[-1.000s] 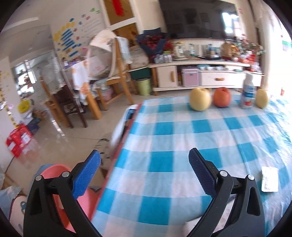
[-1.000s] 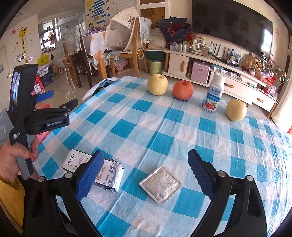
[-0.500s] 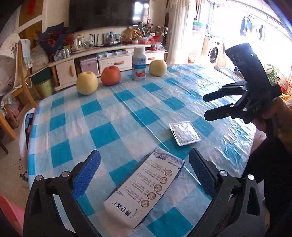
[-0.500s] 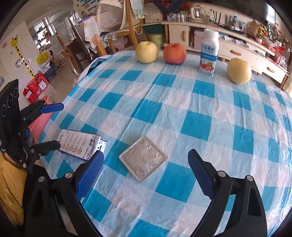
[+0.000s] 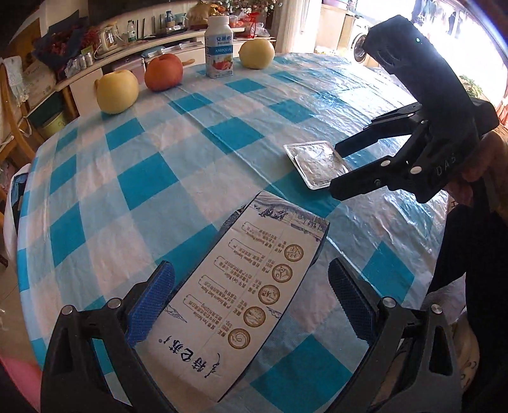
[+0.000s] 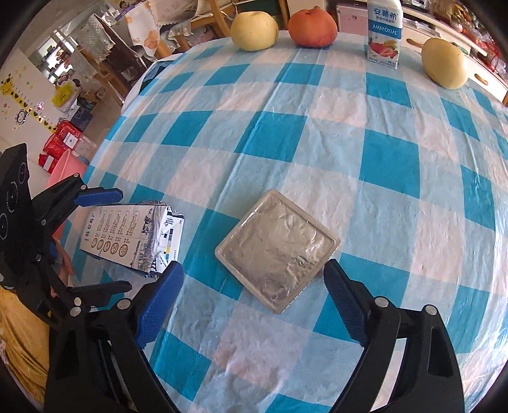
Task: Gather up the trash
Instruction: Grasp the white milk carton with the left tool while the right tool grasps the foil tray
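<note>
A: Where's your left gripper point(image 5: 250, 305) right now?

B: You've got it angled down over the carton point(image 5: 241, 305), which lies flat on the checked cloth point(image 5: 143, 178) near the table edge closest to you. The blue pads point(image 5: 152, 305) stand wide apart, one on each side of the carton's near end. From the left wrist view I can't tell whether the left pad brushes the carton; the right one is clearly off it. Nothing is gripped.

A: And your right gripper point(image 6: 254, 301)?

B: It points down at the foil tray point(image 6: 276, 251), which sits flat on the cloth just right of the carton, apart from it. The jaws are closing but wide, and the tray's near corner lies between them. The pads aren't pressing on it.

A: Anything else on the table?

B: At the far side you have a row: a yellow apple point(image 6: 254, 30), a red apple point(image 6: 312, 28), a yogurt bottle point(image 6: 384, 31) standing upright, and a yellow fruit point(image 6: 444, 63) to its right. All are well apart from the carton and tray. Left of the table a pink bin point(image 6: 65, 168) stands on the floor.
</note>
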A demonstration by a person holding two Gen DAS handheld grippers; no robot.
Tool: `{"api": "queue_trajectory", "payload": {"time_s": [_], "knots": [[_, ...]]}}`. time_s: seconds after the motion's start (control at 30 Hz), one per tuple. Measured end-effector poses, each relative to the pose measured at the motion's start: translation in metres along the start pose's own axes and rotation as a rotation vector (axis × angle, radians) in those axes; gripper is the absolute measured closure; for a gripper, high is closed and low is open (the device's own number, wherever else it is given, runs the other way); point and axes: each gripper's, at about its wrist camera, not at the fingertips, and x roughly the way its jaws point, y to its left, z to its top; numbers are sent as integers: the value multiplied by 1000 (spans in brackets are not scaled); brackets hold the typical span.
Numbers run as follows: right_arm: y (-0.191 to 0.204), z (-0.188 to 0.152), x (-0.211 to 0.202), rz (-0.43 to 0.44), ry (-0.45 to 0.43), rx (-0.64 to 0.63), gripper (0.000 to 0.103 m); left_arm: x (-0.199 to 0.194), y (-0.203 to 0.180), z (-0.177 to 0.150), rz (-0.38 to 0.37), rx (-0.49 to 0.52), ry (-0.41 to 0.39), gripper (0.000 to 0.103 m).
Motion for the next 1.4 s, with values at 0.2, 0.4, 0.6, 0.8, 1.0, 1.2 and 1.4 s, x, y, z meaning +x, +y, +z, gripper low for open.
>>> {"api": "queue_trajectory", "payload": {"time_s": [0.2,0.4,0.6,0.8,1.0,1.2,1.4], "knots": [[11,8,8,-78,-27,-60,16,7,-4,3,6,4,20,5],[19,13,18,-176,-67,-150,19,18,-14,0,6,27,65,5],[15,17,17,-204,-81,-154,35,18,-14,2,8,3,53,6],[18,17,17,-215,-84,-176,36,20,-12,5,56,-13,32,22],[15,18,15,-217,-93,-170,36,17,-2,8,72,-80,2,38],[17,19,12,-228,-118,-184,37,20,0,11,108,-142,-17,39],[18,22,4,-230,-148,-181,37,19,7,15,152,-229,-46,39]]}}
